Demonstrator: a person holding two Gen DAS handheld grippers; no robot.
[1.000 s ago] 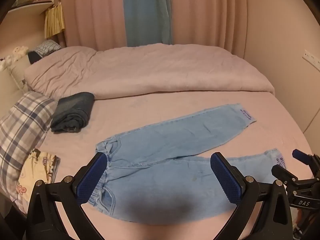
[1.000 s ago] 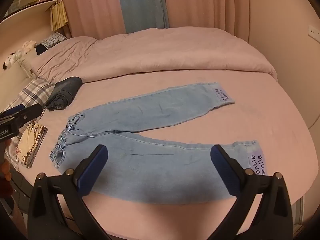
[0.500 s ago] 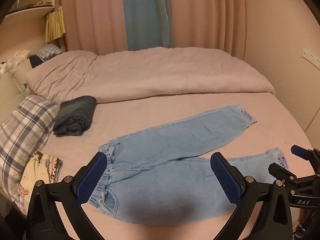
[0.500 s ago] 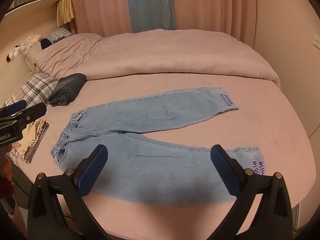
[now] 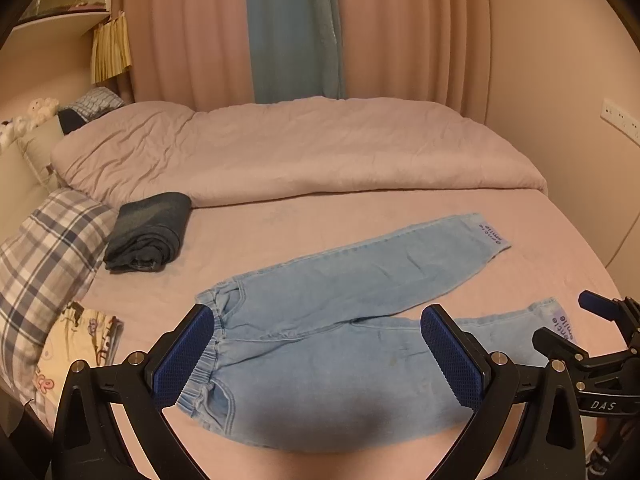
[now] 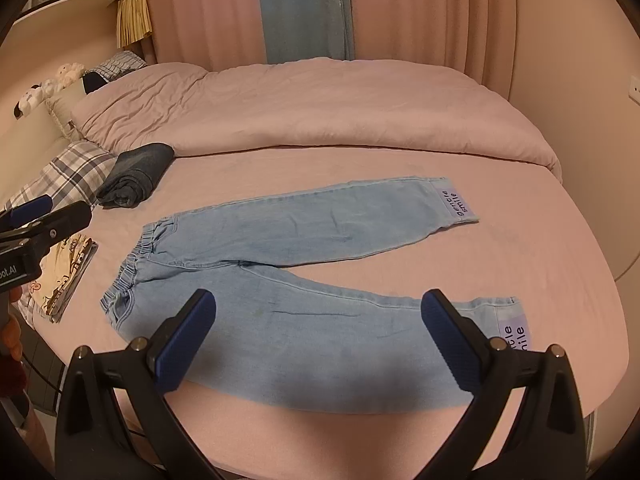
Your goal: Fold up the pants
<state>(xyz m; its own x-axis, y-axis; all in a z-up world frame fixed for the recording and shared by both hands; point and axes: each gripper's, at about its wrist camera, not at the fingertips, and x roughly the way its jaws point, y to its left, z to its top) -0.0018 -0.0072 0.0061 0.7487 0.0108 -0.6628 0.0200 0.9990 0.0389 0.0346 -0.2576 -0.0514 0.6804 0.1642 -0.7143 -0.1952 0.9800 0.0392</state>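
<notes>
Light blue denim pants lie flat on the pink bed, waistband at the left, both legs spread apart to the right; they also show in the right wrist view. Each cuff carries a lilac label. My left gripper is open and empty, held above the waist end and near leg. My right gripper is open and empty, above the near leg. The right gripper also shows at the right edge of the left wrist view. The left gripper shows at the left edge of the right wrist view.
A folded dark garment lies at the left near a plaid pillow. A printed folded cloth lies at the bed's left edge. A rumpled pink duvet covers the far half. Curtains hang behind.
Both cameras have risen and pulled back slightly, so the pants sit a little lower in view. The pants have not moved. Both grippers stay open.
</notes>
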